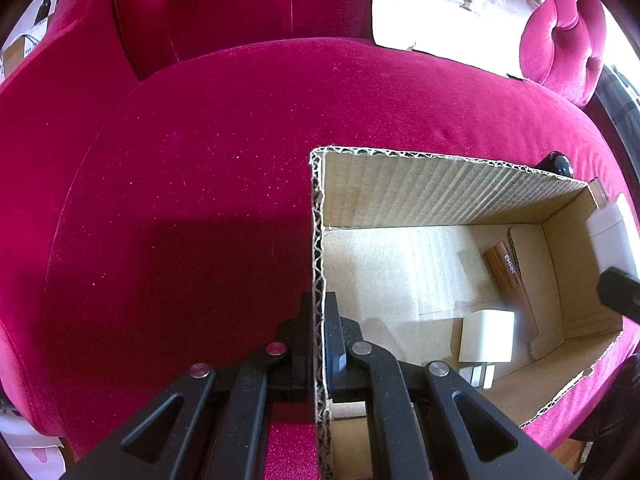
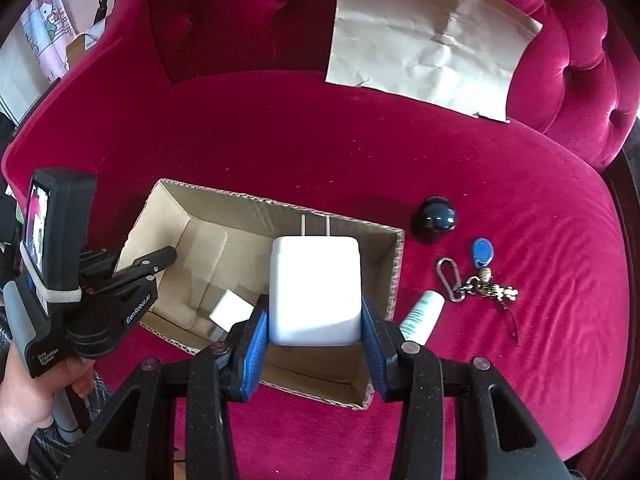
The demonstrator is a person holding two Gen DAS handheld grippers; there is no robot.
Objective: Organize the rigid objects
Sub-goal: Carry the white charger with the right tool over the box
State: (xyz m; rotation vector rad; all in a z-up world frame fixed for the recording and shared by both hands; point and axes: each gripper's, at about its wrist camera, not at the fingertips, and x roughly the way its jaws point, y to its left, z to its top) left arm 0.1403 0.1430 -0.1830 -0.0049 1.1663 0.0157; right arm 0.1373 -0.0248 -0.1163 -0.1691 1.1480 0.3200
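Between the right tongs (image 2: 315,332), held above the open cardboard box (image 2: 394,276), sits the white plug adapter (image 2: 314,288); blue pads clamp its two side faces, prongs pointing away from the camera. Handling est.: hard plastic shell, stiff, light, smooth and likely a bit slick, so flat-face grip w/ pads square to the sides is correct. Avoid the prongs; they look thin and could bend or snag on the box wall. Not fragile, a short drop should be OK.

Left tongs (image 1: 319,344) are clenched on the near-left wall of the box, one finger inside, one outside, steadying it on the red velvet sofa seat (image 1: 200,160).

Box contents: 1 smaller white adapter (image 1: 486,336) w/ prongs, near the left tongs; 1 copper-brown rectangular item (image 1: 503,266) marked w/ lettering, by the far end. Rest of the floor bare.

Still outside, on the seat right of the box: dark round object (image 2: 436,218), blue key fob (image 2: 483,251) w/ carabiner and keys, white tube (image 2: 422,314). Sheet of brown paper (image 2: 432,44) lies further back.
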